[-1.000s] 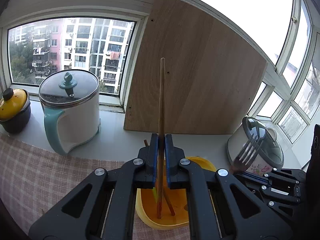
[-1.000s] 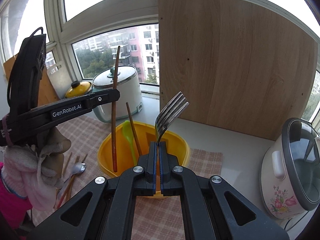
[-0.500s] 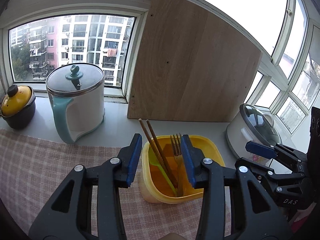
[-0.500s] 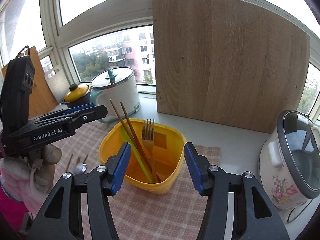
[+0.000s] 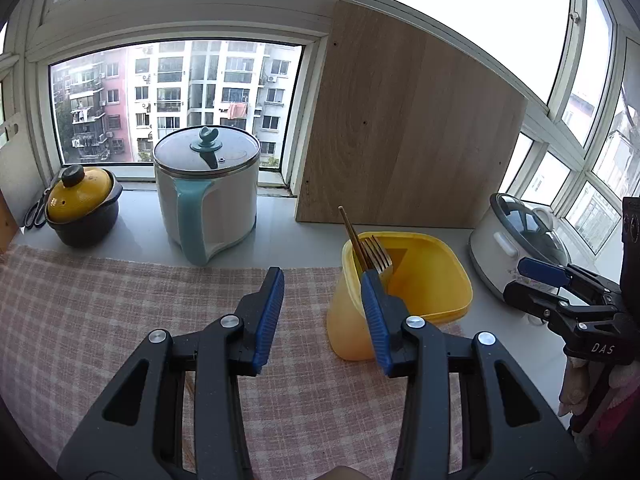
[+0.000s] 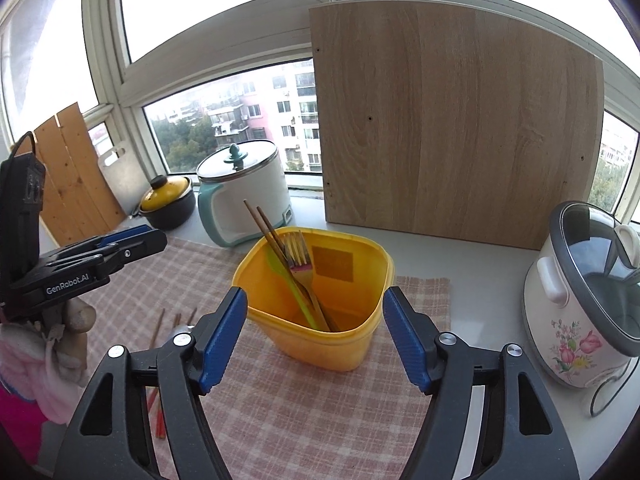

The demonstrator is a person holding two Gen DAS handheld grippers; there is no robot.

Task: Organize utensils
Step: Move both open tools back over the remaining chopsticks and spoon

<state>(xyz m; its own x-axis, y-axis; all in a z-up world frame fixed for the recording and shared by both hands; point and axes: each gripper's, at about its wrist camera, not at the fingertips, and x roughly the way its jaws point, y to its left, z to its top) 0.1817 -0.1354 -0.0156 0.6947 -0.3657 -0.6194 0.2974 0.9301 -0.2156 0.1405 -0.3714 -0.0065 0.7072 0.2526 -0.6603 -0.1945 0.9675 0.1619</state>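
A pale table (image 6: 472, 248) runs along a corner of windows, its near part covered by a pink checked cloth (image 6: 288, 408). Nearest the right wrist camera, the right claw (image 6: 315, 336) stands with its blue-padded jaws wide apart and nothing between them; the yellow tub (image 6: 320, 344) sits on the cloth just beyond. The left claw (image 5: 322, 316) is likewise spread and empty, hovering over the cloth with the tub just to its right. Seen from the right, the left claw's black body reads "GenRobot.AI"; seen from the left, the right claw's body reads "DAS". Inside the tub lean a pair of wooden chopsticks (image 6: 266, 226), a fork (image 6: 298, 252) with tines up and a green utensil (image 6: 292, 288), all tilted toward the tub's left wall; a squarish label shows through the tub's far wall, its writing illegible. More chopsticks (image 6: 156, 328) and a spoon lie on the cloth to the left, partly hidden. Farther back stand a white pot with teal handle (image 6: 244, 196), a yellow-lidded black pot (image 6: 168, 202) and a floral rice cooker (image 6: 580, 304), with a wooden board (image 6: 452, 128) propped against the window behind.
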